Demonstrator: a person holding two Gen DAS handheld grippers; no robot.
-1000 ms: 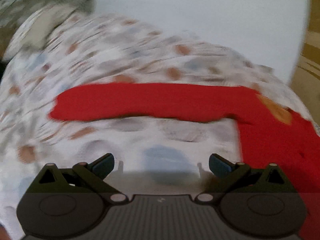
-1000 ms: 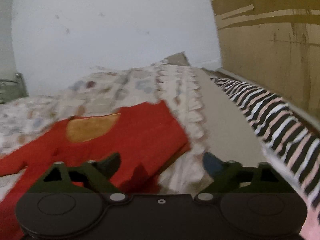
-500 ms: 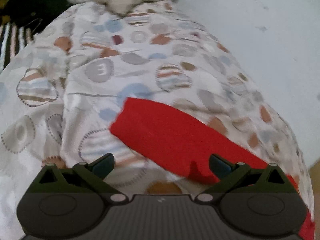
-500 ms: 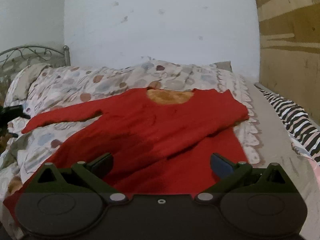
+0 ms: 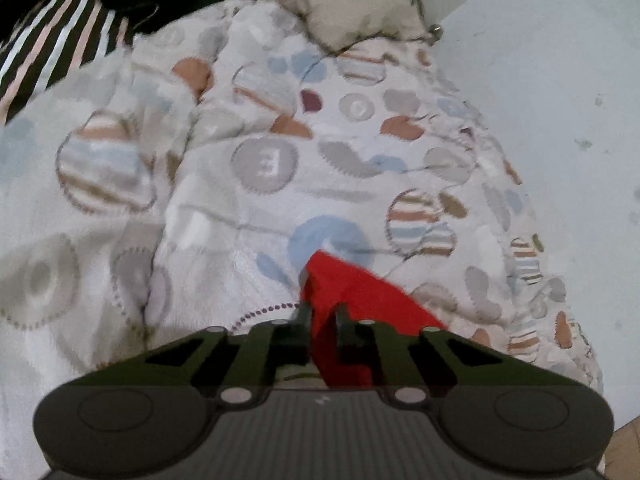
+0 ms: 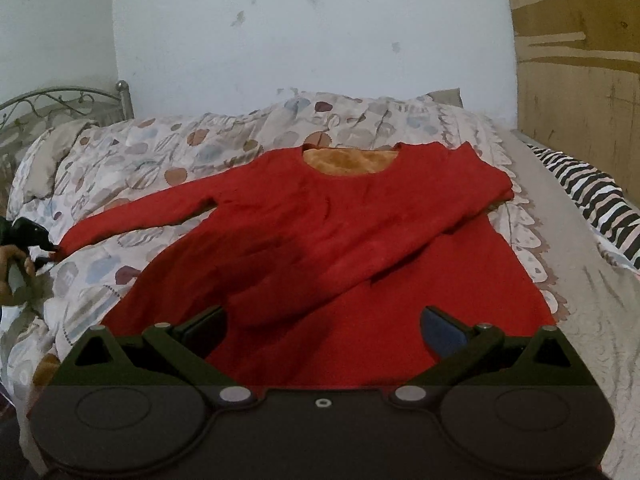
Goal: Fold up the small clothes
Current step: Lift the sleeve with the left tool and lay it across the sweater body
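A red long-sleeved top (image 6: 340, 240) with an orange-yellow lining at the neck lies spread on the patterned quilt (image 6: 168, 152). Its right sleeve is folded across the body; its left sleeve stretches out to the left. In the left wrist view my left gripper (image 5: 323, 314) is shut on the end of that red sleeve (image 5: 352, 296), whose cuff sticks out past the fingertips. The right wrist view shows that same gripper (image 6: 44, 250) small at the far left edge, at the sleeve's tip, held by a hand (image 6: 12, 264). My right gripper (image 6: 324, 328) stands open above the top's lower hem, nothing between its fingers.
The quilt covers a bed with a metal headboard (image 6: 60, 100) at the left and a white wall (image 6: 312, 28) behind. A black-and-white striped cloth (image 6: 592, 196) lies along the right side by a wooden panel (image 6: 580, 60). A beige pillow (image 5: 352, 12) sits at the bed's head.
My left gripper has moved in over the sleeve end and shut on it; before, it stood wide open. The right gripper swung left to face the whole top, then stayed open.
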